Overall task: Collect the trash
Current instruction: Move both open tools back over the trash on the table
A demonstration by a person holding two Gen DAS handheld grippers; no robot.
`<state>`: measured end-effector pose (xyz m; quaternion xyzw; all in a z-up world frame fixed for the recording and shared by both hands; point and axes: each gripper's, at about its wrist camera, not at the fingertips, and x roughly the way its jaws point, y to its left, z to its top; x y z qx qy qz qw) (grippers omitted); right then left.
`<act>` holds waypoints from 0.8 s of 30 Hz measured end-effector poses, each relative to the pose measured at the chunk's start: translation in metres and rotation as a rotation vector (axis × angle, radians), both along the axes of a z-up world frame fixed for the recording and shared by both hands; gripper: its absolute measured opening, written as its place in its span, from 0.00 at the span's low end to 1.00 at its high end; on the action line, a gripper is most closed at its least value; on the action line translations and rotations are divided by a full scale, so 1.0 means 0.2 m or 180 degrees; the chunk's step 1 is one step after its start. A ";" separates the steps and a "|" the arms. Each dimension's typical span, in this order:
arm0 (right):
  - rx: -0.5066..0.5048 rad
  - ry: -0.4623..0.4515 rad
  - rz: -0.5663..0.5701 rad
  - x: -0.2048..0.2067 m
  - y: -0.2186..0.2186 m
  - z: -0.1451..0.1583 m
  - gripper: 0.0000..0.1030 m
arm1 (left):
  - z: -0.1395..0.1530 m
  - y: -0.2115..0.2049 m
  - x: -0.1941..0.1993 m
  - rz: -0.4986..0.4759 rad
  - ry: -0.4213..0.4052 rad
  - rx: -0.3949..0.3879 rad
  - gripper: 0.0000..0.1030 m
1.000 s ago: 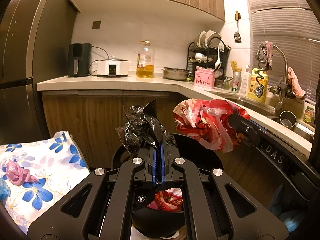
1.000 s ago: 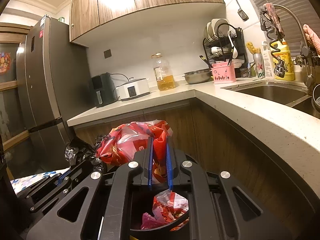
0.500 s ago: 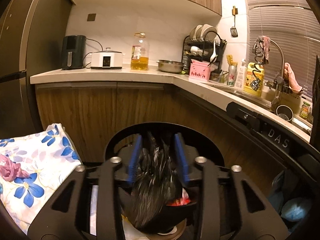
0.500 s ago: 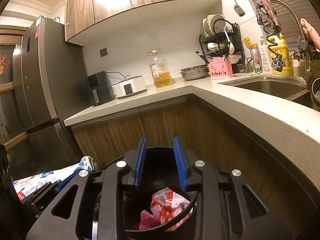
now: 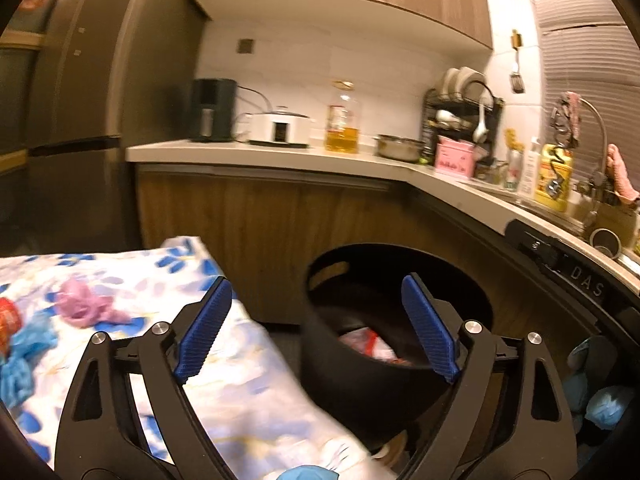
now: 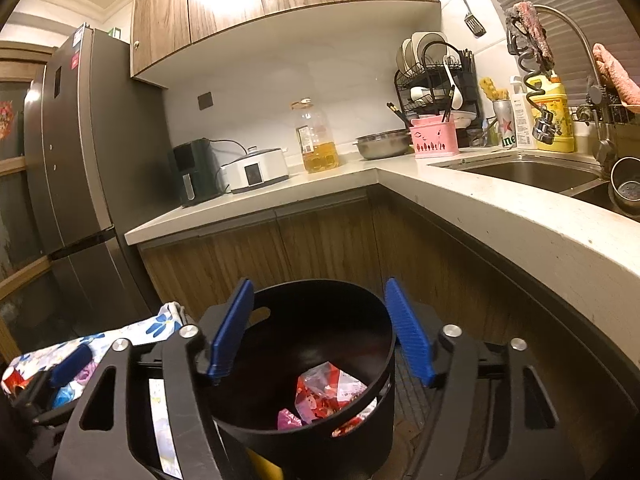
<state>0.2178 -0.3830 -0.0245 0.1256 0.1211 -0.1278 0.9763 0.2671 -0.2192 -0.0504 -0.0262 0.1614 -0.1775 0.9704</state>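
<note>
While both the left claw [image 5: 316, 330] and right claw [image 6: 320, 330] gaped empty, the pink crumpled bag [image 5: 82, 306] on the floral cloth [image 5: 240, 380] looked light and soft, best pinched at its bunched middle.

Smeared by motion blur across the left wrist view: floral cloth [image 5: 132, 312] beside the black bin [image 5: 400, 320]. Partly hidden below the bin's rim: red-and-white wrappers [image 6: 332, 394]. Cut off by the frame edge left of the bin: red scrap [image 5: 8, 322].

The location was a home kitchen. Evidence: an L-shaped pale stone countertop [image 6: 460, 200] over wood-grain cabinets, a tall grey steel refrigerator [image 6: 80, 168], a stainless sink [image 6: 532, 174], a black wire dish rack [image 6: 434, 80], and a white electric cooker [image 6: 256, 170].
</note>
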 end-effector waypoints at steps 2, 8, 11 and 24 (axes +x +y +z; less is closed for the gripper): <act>0.0001 0.0008 -0.0009 -0.02 0.02 0.00 0.72 | 0.00 0.06 -0.04 0.0115 -0.0009 -0.0020 0.85; -0.0041 0.0025 0.0040 -0.07 0.13 0.00 0.75 | 0.00 0.30 -0.16 0.0539 0.0017 -0.0080 0.85; -0.0055 0.0003 0.0125 -0.09 0.22 0.00 0.75 | 0.00 0.43 -0.23 0.0775 -0.0010 -0.0083 0.85; -0.0013 0.0100 0.0820 -0.10 0.71 -0.09 0.75 | -0.07 1.06 -0.50 0.1850 -0.0119 0.0127 0.85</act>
